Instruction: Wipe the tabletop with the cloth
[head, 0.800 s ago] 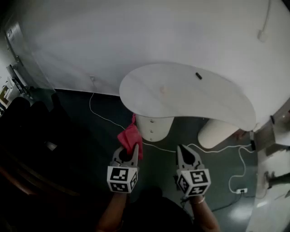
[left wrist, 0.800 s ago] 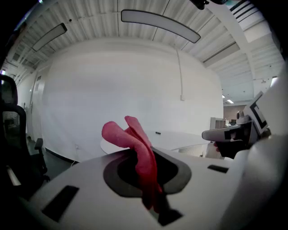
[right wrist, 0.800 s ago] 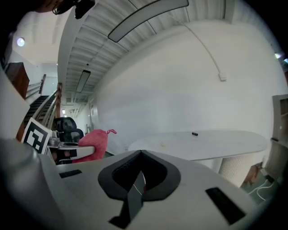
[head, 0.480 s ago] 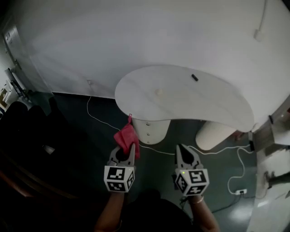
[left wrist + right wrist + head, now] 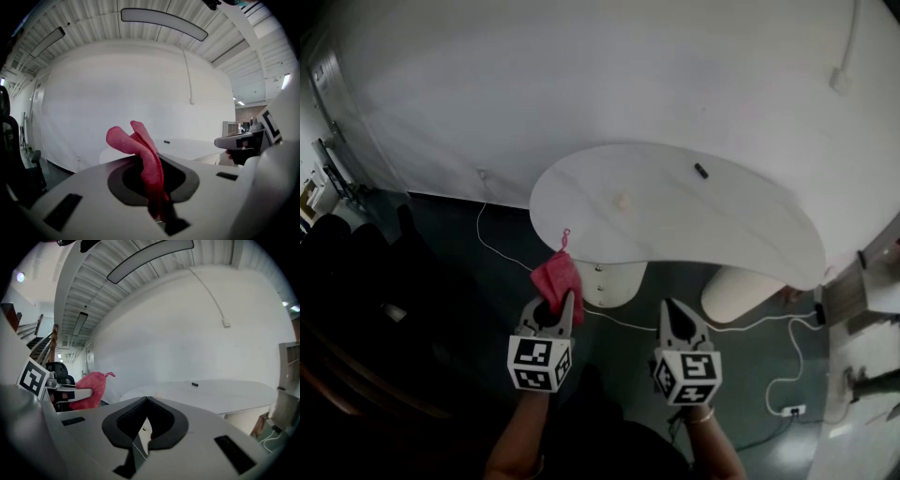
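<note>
Moved: both claws and the cloth are closer to the tabletop's near left edge than a moment back. The tabletop has slid down and leftward in the head view, so the person seems to be stepping in towards it.
Left claw (image 5: 555, 305): clenched on the cloth (image 5: 556, 277). The red folds bunch up past its tips, with a small loop at the top.
Right claw (image 5: 669, 307): closed on nothing, held beside the left one and apart from it.
Cloth: in the air over the floor (image 5: 469, 272), just short of the tabletop (image 5: 741, 234). Its loop overlaps the rim in the head view, but I judge it is not on the surface yet.
Tabletop: white and kidney-shaped, standing on two pale pedestals (image 5: 614, 281). A small black piece (image 5: 700, 171) lies near the far edge and a pale spot (image 5: 622, 200) nearer the left end.
Stage: this is the approach, and no wiping has begun.
Meaning: the gap to the near left rim is almost closed, so the cloth can likely go down there first.
Next: lower the left claw so the cloth presses flat on the surface, then sweep across.
Watch: the cloth is held in a bunch, so little of it may lie flat. The black piece sits in the path of a full sweep.
</note>
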Available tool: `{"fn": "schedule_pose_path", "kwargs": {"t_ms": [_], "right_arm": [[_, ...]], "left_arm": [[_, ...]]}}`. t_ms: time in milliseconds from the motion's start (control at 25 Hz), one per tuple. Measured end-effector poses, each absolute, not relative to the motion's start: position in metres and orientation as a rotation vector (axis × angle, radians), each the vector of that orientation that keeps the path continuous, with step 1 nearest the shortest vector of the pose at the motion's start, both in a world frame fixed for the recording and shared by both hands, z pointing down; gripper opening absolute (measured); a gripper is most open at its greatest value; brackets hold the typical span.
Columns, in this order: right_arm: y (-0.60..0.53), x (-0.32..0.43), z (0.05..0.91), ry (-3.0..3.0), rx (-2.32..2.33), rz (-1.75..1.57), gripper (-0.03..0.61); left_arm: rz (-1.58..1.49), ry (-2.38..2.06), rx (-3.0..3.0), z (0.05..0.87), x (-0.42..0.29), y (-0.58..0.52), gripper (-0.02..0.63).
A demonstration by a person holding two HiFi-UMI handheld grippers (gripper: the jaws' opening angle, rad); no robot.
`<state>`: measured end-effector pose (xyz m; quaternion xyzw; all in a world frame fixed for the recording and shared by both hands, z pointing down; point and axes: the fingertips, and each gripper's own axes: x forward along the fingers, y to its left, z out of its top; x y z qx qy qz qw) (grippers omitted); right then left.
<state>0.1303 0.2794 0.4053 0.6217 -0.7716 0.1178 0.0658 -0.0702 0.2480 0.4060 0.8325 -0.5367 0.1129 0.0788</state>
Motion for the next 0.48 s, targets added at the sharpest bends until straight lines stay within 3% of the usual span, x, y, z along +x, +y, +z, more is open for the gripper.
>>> {"fn": "schedule_pose_path", "kwargs": {"t_ms": [480], "right_arm": [[0.179,0.117,0.418,-2.318,1.841,0.412,0.003]], "left_arm": [[0.356,-1.564,2.485,0.419,-0.071,0.138,0.041]]}}
